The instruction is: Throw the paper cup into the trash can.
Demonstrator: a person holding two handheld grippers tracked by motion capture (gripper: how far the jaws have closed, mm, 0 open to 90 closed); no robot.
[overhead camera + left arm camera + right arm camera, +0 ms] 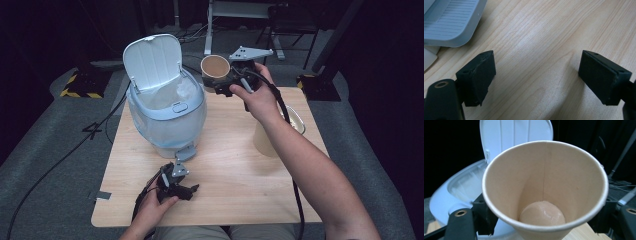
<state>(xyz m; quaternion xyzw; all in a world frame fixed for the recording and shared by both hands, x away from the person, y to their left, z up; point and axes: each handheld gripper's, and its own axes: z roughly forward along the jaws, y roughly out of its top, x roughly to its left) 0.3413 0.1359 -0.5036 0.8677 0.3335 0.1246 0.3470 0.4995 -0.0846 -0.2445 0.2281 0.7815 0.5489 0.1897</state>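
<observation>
A person sits at a wooden table (225, 200). The right gripper (227, 85) is raised over the far edge, its jaws closed on the sides of an empty paper cup (545, 190), tipped, just beside a pale blue bin (167, 112) whose lid (152, 60) stands open. The left gripper (536, 77) rests low near the bin's foot pedal (451, 22), jaws spread wide, holding nothing

On the wooden surface (225, 165), a pale blue bin (167, 115) stands at ten o'clock, lid (152, 60) raised. The right hand-held gripper (223, 86) grips a paper cup (215, 70) at twelve o'clock; the left hand-held gripper (192, 190) rests at six, jaws apart
</observation>
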